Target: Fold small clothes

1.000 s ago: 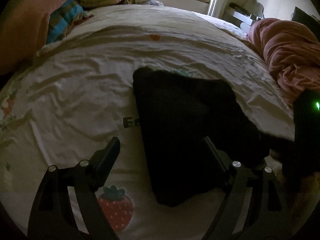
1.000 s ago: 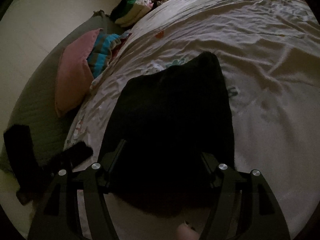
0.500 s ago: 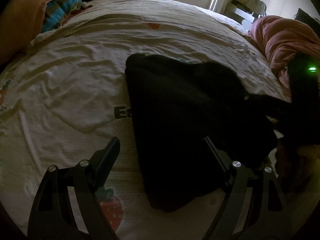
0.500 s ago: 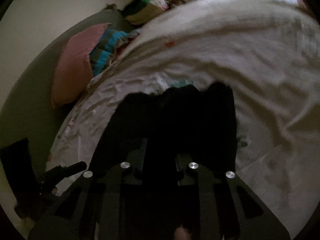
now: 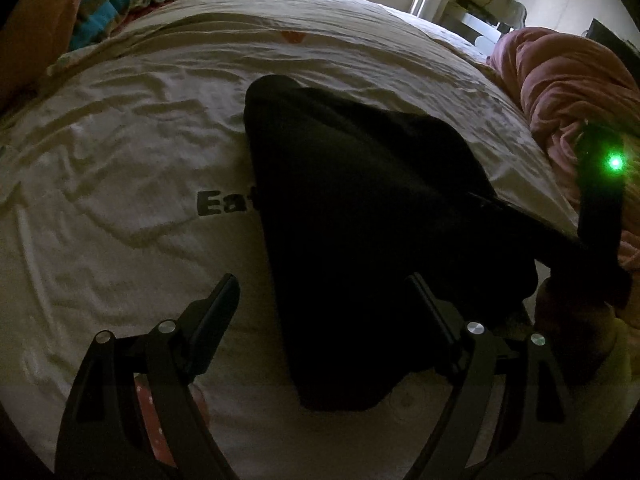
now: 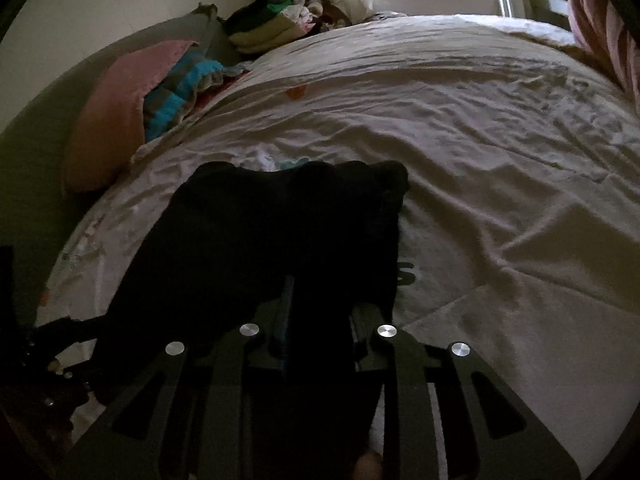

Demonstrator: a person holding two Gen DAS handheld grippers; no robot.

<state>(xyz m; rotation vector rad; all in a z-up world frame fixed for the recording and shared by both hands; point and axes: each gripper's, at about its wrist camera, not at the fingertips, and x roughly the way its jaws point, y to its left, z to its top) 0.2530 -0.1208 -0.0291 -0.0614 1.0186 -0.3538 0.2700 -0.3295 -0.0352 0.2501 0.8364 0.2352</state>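
Observation:
A small black garment (image 5: 352, 220) lies on the white printed bedsheet (image 5: 120, 168). My left gripper (image 5: 320, 300) is open, its fingers astride the garment's near left edge, low over the sheet. My right gripper (image 6: 316, 300) is shut on the garment's near edge and lifts it, so the black cloth (image 6: 280, 232) bunches up in front of the right wrist camera. In the left wrist view the right gripper (image 5: 520, 232) reaches in from the right onto the garment's right side, with a green light on its body.
A pink blanket (image 5: 568, 92) is heaped at the bed's right side. A pink pillow (image 6: 116, 104), a blue striped cloth (image 6: 180, 88) and a stack of folded clothes (image 6: 272, 20) lie by the wall. The bed's near edge is just below both grippers.
My right gripper closed on the garment's near edge and raised it; the cloth now bunches toward the far side. The left gripper stayed open and shifted slightly forward.

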